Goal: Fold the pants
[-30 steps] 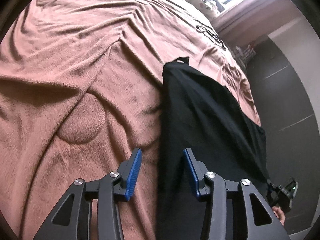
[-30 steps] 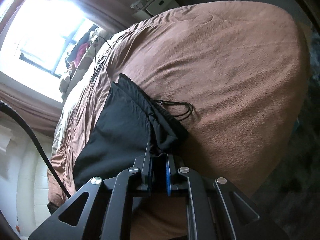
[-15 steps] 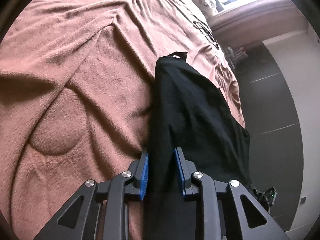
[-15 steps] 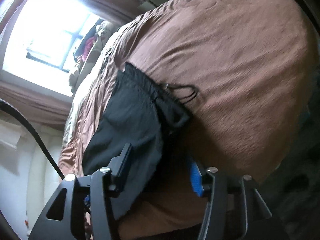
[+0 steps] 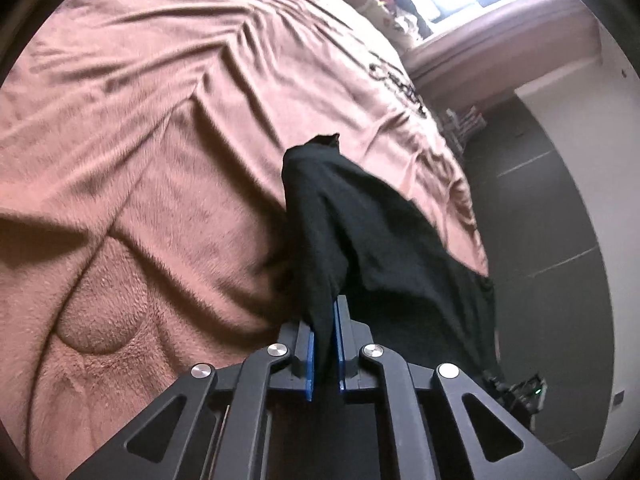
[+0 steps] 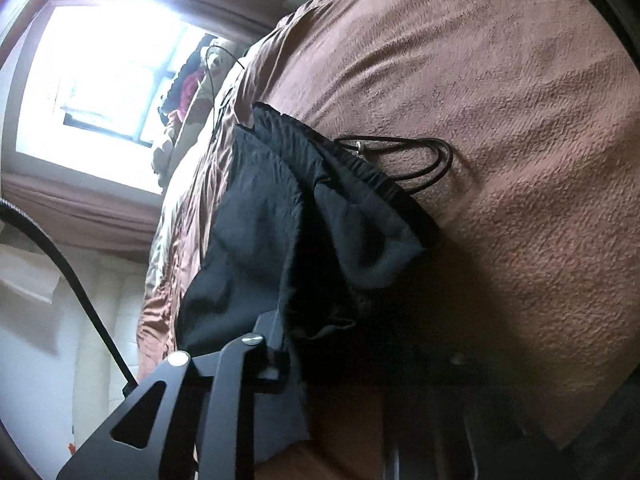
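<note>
Black pants (image 5: 384, 248) lie along the edge of my bed's brown blanket (image 5: 160, 160). My left gripper (image 5: 325, 344) is closing, its blue pads clamped on a raised fold of the pants. My right gripper (image 6: 320, 344) is closing too, pants fabric bunched between its jaws near the waistband drawstring (image 6: 424, 160).

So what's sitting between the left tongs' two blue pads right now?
A bunched fold of the black pants, pinched between the blue pads of the closing left tongs; the left wrist view shows it.
</note>
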Motion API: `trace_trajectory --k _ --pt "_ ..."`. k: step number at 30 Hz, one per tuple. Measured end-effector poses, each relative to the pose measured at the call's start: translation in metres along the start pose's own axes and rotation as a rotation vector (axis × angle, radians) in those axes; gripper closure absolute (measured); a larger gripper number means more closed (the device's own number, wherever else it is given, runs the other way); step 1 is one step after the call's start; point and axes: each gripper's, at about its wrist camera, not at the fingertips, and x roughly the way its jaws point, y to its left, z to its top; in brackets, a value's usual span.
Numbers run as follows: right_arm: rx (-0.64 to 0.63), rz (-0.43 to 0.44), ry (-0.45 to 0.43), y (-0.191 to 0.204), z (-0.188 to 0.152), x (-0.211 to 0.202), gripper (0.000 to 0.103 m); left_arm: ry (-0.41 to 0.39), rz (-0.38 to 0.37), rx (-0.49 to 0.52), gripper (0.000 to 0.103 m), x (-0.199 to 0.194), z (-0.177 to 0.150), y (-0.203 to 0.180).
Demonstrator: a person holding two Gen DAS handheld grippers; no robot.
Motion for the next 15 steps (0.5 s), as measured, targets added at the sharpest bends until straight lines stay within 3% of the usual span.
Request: trace_trajectory --k 8,15 --pt "-0.004 0.021 0.016 0.013 -0.013 0.003 0.090 -0.024 0.026 0.021 0.095 -0.036 0.012 -0.007" --pt "-0.032 0.035 0.078 0.034 -0.035 0.031 0.090 -0.063 0.074 -0.016 0.095 -0.075 0.015 0.026"
